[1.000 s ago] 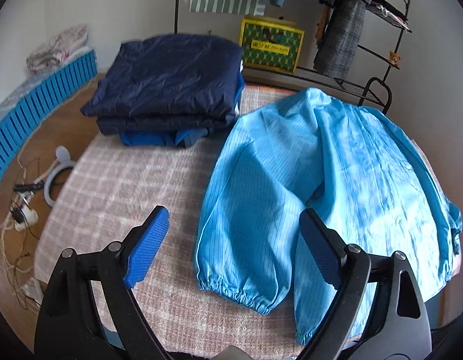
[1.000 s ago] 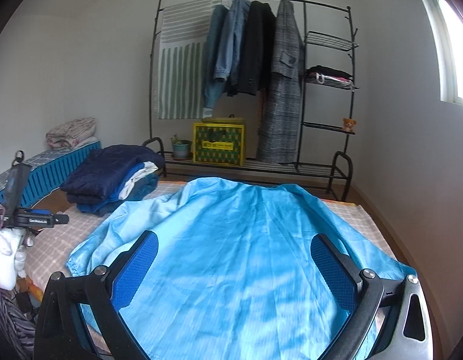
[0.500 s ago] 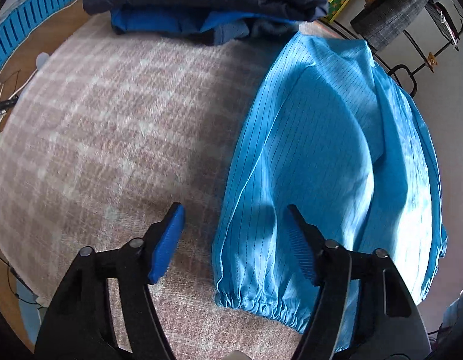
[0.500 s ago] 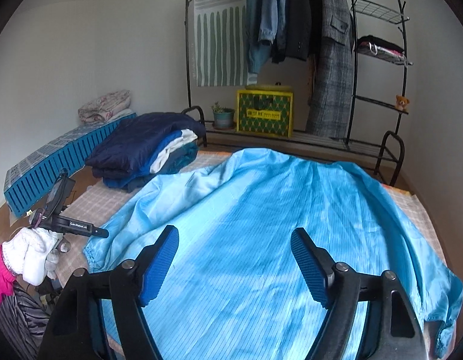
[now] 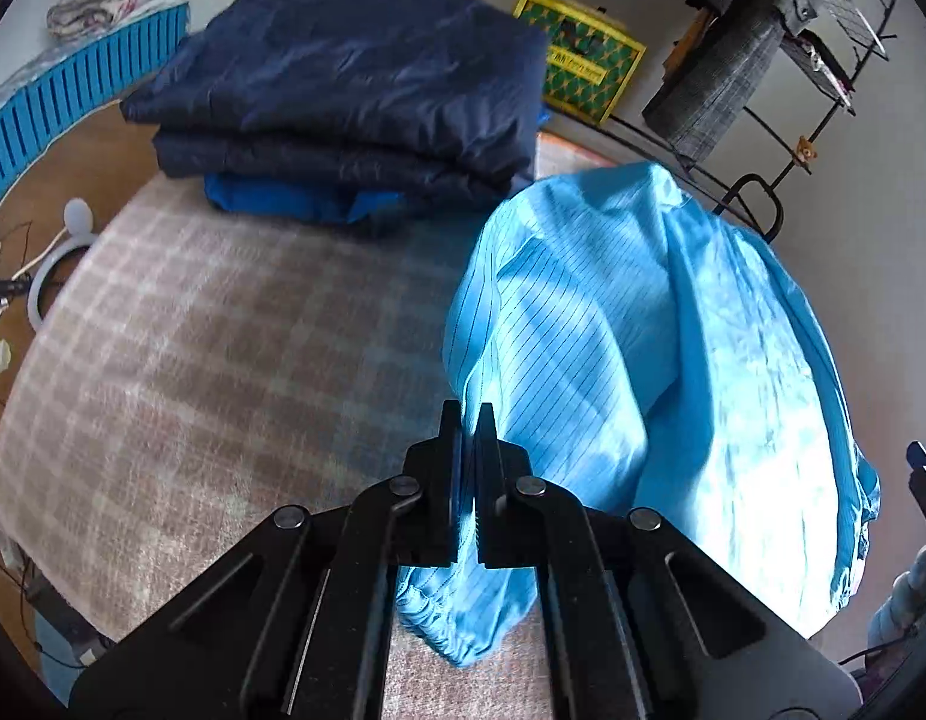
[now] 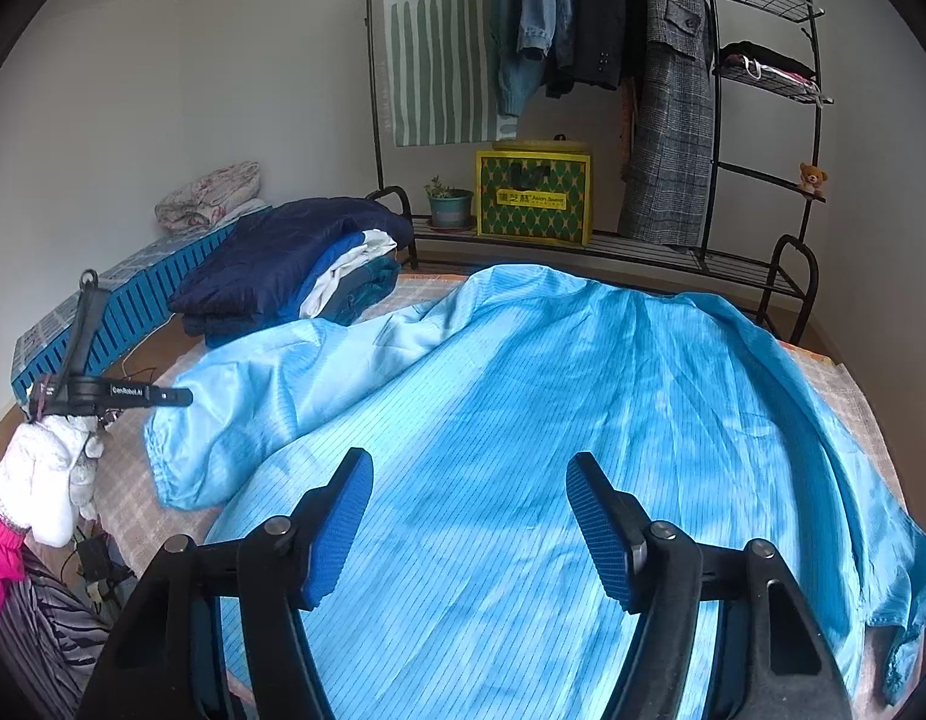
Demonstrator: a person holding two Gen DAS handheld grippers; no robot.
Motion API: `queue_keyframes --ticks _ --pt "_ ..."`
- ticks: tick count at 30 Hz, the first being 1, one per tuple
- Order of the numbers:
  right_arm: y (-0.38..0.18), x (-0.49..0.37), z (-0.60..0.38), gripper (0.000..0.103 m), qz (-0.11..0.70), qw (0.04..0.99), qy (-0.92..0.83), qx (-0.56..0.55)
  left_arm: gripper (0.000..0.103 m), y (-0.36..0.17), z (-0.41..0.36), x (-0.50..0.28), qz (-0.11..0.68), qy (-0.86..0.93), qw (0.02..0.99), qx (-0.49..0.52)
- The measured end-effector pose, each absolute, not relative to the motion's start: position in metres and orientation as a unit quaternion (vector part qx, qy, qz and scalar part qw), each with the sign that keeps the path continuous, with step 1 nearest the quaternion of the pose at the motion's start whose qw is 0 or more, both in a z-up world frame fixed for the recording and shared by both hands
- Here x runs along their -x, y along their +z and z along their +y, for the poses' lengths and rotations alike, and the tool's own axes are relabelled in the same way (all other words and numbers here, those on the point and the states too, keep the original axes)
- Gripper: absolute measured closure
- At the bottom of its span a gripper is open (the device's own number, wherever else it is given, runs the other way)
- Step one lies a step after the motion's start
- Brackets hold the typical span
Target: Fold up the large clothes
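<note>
A light blue striped jacket (image 6: 583, 420) lies spread back-up on the checked pink blanket (image 5: 193, 372). My left gripper (image 5: 469, 420) is shut on the jacket's left sleeve (image 5: 553, 396) near the elastic cuff (image 5: 445, 624) and holds it lifted off the blanket. In the right wrist view the left gripper (image 6: 181, 399) shows at the sleeve's end. My right gripper (image 6: 469, 498) is open and empty, low over the jacket's lower back.
A stack of folded dark blue clothes (image 5: 355, 90) sits at the blanket's far left corner. A black clothes rack (image 6: 643, 90) with hanging garments and a yellow-green box (image 6: 532, 195) stands behind. A blue crate (image 6: 121, 306) and cables (image 5: 7, 282) lie to the left.
My left gripper has closed on the sleeve near the cuff and raised it. My right gripper has lowered closer over the jacket and stays open.
</note>
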State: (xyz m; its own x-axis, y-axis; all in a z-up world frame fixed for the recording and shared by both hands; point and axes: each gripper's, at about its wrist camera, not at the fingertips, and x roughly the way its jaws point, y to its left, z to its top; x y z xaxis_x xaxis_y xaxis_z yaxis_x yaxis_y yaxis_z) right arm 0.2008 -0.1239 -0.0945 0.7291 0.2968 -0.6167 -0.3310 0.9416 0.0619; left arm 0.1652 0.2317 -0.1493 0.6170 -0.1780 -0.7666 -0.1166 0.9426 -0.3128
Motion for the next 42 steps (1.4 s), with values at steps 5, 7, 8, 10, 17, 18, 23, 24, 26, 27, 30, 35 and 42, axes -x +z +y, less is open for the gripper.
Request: queue_keyframes --ticks 5,7,8,10,17,18,23,24,26,27,30,35,42 --pt "-0.096 -0.211 -0.125 0.053 0.346 0.921 0.177 -0.001 0.103 -0.104 0.203 -0.161 0.387 -0.071 0.906 0.155" --pt "-0.095 -0.216 -0.127 0.062 0.35 0.92 0.177 -0.014 0.103 -0.088 0.183 -0.158 0.369 -0.1 0.913 0.141" --pt "-0.094 -0.219 -0.13 0.063 0.351 0.919 0.176 -0.022 0.103 -0.079 0.171 -0.156 0.36 -0.116 0.917 0.127" --pt "-0.091 -0.226 -0.137 0.064 0.35 0.919 0.174 -0.043 0.103 -0.064 0.143 -0.147 0.343 -0.15 0.922 0.097" --pt "-0.099 -0.25 -0.17 0.064 0.377 0.9 0.171 -0.135 0.103 -0.082 0.037 -0.133 0.377 -0.275 0.884 0.002" --pt "-0.103 -0.251 -0.173 0.064 0.383 0.896 0.171 -0.143 0.103 -0.088 0.026 -0.129 0.388 -0.288 0.875 -0.01" --pt "-0.119 -0.254 -0.178 0.065 0.408 0.886 0.17 -0.142 0.103 -0.121 0.0 -0.104 0.426 -0.329 0.841 -0.057" --pt "-0.122 -0.254 -0.177 0.065 0.413 0.884 0.171 -0.139 0.103 -0.126 -0.004 -0.101 0.434 -0.338 0.833 -0.063" --pt "-0.131 -0.255 -0.175 0.065 0.426 0.877 0.175 -0.137 0.103 -0.135 -0.009 -0.087 0.44 -0.351 0.823 -0.078" --pt "-0.136 -0.256 -0.173 0.065 0.435 0.872 0.177 -0.136 0.103 -0.139 -0.009 -0.082 0.442 -0.355 0.819 -0.087" --pt "-0.155 -0.261 -0.168 0.065 0.462 0.859 0.175 -0.133 0.103 -0.147 -0.009 -0.062 0.45 -0.361 0.813 -0.084" --pt "-0.189 -0.271 -0.158 0.063 0.507 0.829 0.188 -0.138 0.103 -0.146 -0.011 -0.046 0.439 -0.374 0.812 -0.09" --pt "-0.227 -0.278 -0.148 0.07 0.549 0.786 0.215 -0.185 0.103 -0.147 -0.012 -0.05 0.431 -0.391 0.807 -0.101"
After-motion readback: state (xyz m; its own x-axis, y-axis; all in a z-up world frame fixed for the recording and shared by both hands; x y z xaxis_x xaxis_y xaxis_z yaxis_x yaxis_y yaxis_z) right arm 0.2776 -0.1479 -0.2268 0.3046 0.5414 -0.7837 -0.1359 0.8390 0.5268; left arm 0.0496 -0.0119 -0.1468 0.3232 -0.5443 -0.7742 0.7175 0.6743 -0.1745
